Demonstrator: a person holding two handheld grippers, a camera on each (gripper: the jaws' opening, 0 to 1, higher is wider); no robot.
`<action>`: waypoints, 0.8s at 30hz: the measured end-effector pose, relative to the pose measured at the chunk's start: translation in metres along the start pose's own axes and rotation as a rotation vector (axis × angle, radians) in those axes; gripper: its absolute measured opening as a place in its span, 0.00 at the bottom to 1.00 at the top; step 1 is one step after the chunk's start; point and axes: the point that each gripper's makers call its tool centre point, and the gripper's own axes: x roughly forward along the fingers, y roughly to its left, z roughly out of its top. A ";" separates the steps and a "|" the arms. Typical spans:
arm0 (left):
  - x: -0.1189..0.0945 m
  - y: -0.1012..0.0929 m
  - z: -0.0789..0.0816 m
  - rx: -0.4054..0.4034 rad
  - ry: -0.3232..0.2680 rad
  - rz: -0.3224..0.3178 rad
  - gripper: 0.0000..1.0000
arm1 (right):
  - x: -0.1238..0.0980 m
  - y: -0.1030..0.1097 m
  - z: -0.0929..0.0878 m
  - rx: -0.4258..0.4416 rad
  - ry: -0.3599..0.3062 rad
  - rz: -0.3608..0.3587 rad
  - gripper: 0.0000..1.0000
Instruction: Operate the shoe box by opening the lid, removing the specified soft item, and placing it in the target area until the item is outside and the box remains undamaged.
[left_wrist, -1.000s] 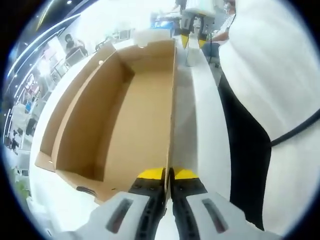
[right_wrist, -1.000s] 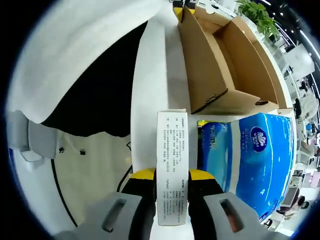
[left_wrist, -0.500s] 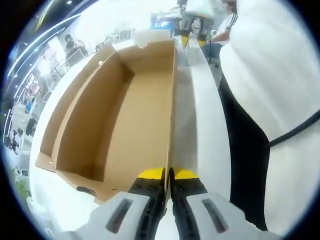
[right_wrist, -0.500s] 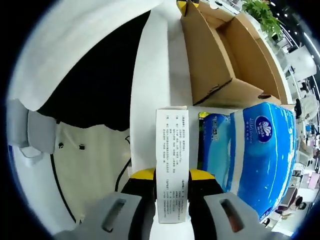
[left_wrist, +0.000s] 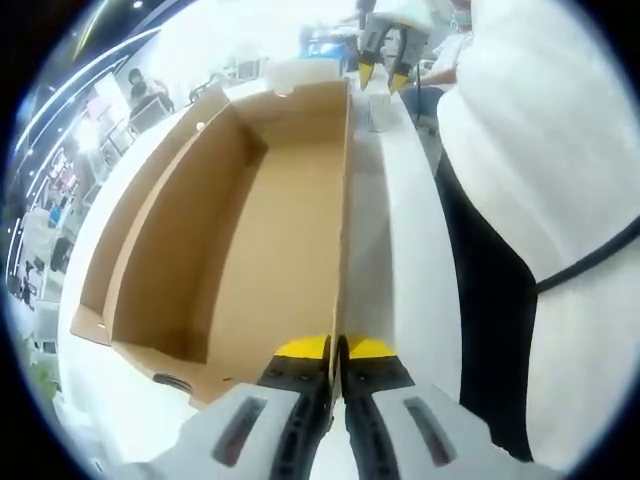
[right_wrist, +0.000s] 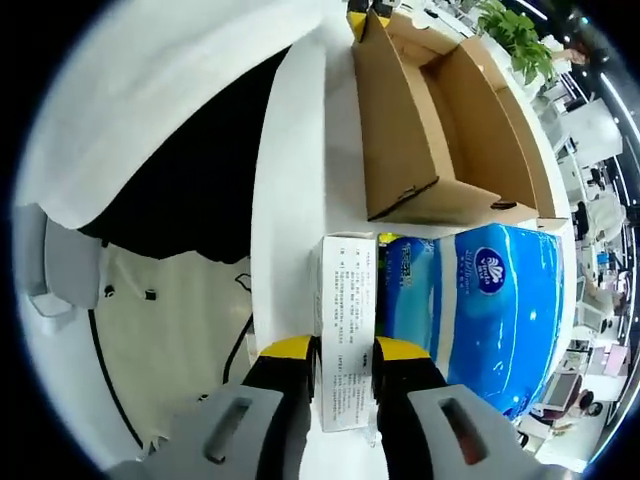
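The brown cardboard shoe box stands open on the white table, nothing inside. My left gripper is shut on the box's thin side wall at its near corner. In the right gripper view the same box lies further off, with the left gripper's yellow tips at its far corner. A blue soft tissue pack sits outside the box, against its end wall. My right gripper is shut on the pack's white printed side panel. The right gripper shows small beyond the box.
A person in a white top and black trousers stands close along the table's edge. A green plant and office desks lie beyond the box. A cable hangs against the white garment.
My right gripper has shifted a little with the tissue pack, which now lies flatter beside the box's end wall. The left gripper has kept its hold on the box wall.
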 end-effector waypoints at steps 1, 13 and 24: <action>0.000 0.000 0.000 -0.001 0.000 -0.001 0.03 | 0.000 0.000 0.000 -0.001 0.002 -0.003 0.21; 0.000 0.000 0.000 -0.004 0.003 0.002 0.03 | -0.001 -0.006 0.001 -0.124 0.013 -0.059 0.23; 0.000 0.001 -0.001 -0.008 0.006 -0.001 0.03 | -0.032 -0.006 0.029 -0.078 -0.042 -0.140 0.27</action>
